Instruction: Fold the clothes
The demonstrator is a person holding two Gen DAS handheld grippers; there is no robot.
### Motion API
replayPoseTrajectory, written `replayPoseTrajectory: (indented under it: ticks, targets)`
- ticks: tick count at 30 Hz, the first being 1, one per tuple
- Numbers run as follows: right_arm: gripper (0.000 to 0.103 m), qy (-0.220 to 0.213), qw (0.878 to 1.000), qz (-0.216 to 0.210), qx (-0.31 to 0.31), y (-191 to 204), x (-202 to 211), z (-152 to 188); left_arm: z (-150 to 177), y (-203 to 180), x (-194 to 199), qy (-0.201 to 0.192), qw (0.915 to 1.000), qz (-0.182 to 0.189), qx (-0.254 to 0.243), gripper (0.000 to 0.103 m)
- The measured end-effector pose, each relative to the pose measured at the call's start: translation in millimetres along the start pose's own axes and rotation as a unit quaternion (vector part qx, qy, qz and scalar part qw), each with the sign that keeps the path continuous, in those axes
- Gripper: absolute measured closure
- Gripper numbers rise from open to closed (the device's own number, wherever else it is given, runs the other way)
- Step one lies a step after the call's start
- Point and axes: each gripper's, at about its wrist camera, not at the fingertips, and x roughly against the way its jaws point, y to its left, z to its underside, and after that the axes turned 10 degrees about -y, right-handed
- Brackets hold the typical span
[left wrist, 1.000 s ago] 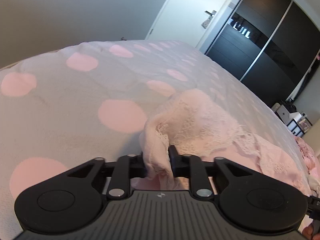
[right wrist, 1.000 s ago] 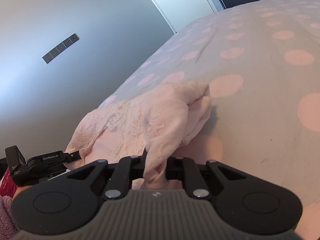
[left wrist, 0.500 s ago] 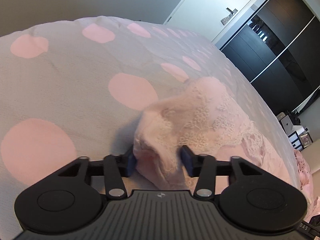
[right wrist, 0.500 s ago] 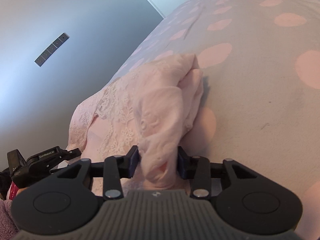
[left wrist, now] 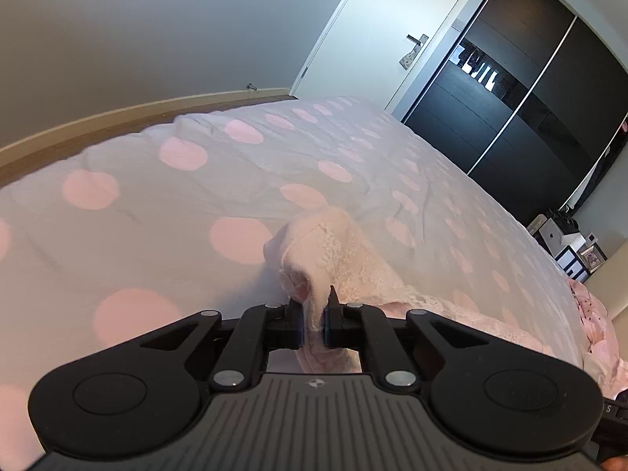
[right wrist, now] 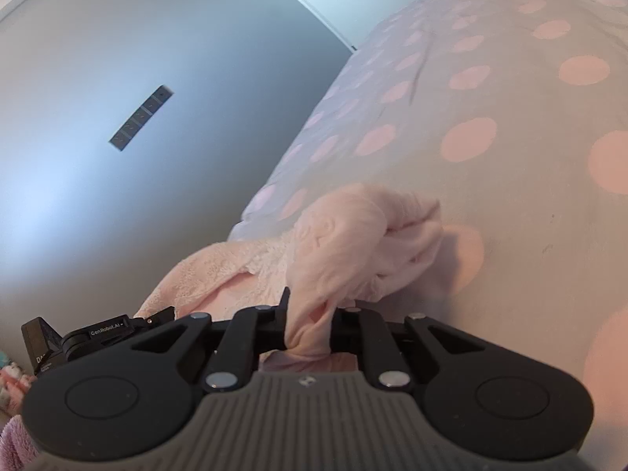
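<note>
A pale pink lace-trimmed garment (left wrist: pixel 345 247) lies bunched on the polka-dot bed cover (left wrist: pixel 157 216). In the left wrist view, my left gripper (left wrist: pixel 313 316) has its jaws closing, and the blue pads pinch a fold of the garment's near edge, which is lifted off the cover. In the right wrist view, the garment (right wrist: pixel 353 235) hangs in a twisted fold from my right gripper (right wrist: pixel 308 314). Its jaws are also closing and press on the fabric. The rest of the cloth trails left toward the other gripper.
The bed stretches far ahead in both views. A white door (left wrist: pixel 373 39) and a dark sliding wardrobe (left wrist: pixel 530 117) stand beyond it. More pink clothes (left wrist: pixel 596 322) lie at the bed's right edge, near small drawers (left wrist: pixel 565 247). A grey wall (right wrist: pixel 117 78) is at the left.
Half a second ago both pairs of jaws stood wider around the fabric; now both are pinched on it. Both grippers have risen and the garment's edge lifts with them.
</note>
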Motion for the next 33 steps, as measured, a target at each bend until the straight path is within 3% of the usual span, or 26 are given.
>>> replayPoseTrajectory:
  ticks: [8,15,16,21,23,28,30,31,33]
  targets:
    - [0.089,0.029,1.0,-0.007,0.006,26.1,73.5,70.5,49.1,28.4,91.7,0.0,0.9994,-0.006,0.033,0.097]
    - [0.088,0.066,0.997,0.042,0.018,-2.4,72.8,129.7,113.8,68.9,90.5,0.025,0.9951,-0.03,0.091,0.095]
    - [0.086,0.072,0.996,0.047,0.02,-5.8,70.9,133.8,118.5,73.0,90.2,0.023,0.9942,-0.032,0.1,0.092]
    - [0.058,0.071,0.995,0.054,0.054,-8.0,78.3,134.2,125.9,86.9,99.6,0.007,0.9897,-0.037,0.138,0.073]
    - [0.057,0.064,0.993,0.056,0.082,-4.4,91.2,128.4,123.3,85.3,110.3,0.01,0.9914,-0.04,0.124,0.06]
    - [0.061,-0.001,0.985,0.067,0.157,15.9,124.3,106.5,102.1,67.9,148.3,-0.033,0.9965,-0.042,0.064,0.058]
    - [0.08,-0.028,0.978,0.069,0.196,28.3,127.1,97.7,86.8,55.9,152.3,-0.058,0.9971,-0.033,0.036,0.059]
    - [0.081,-0.037,0.974,0.07,0.212,34.0,125.4,94.0,79.0,49.8,153.2,-0.069,0.997,-0.028,0.022,0.061]
    - [0.085,-0.043,0.97,0.075,0.227,42.0,114.0,88.2,65.4,38.1,141.1,-0.071,0.9973,-0.016,0.009,0.075]
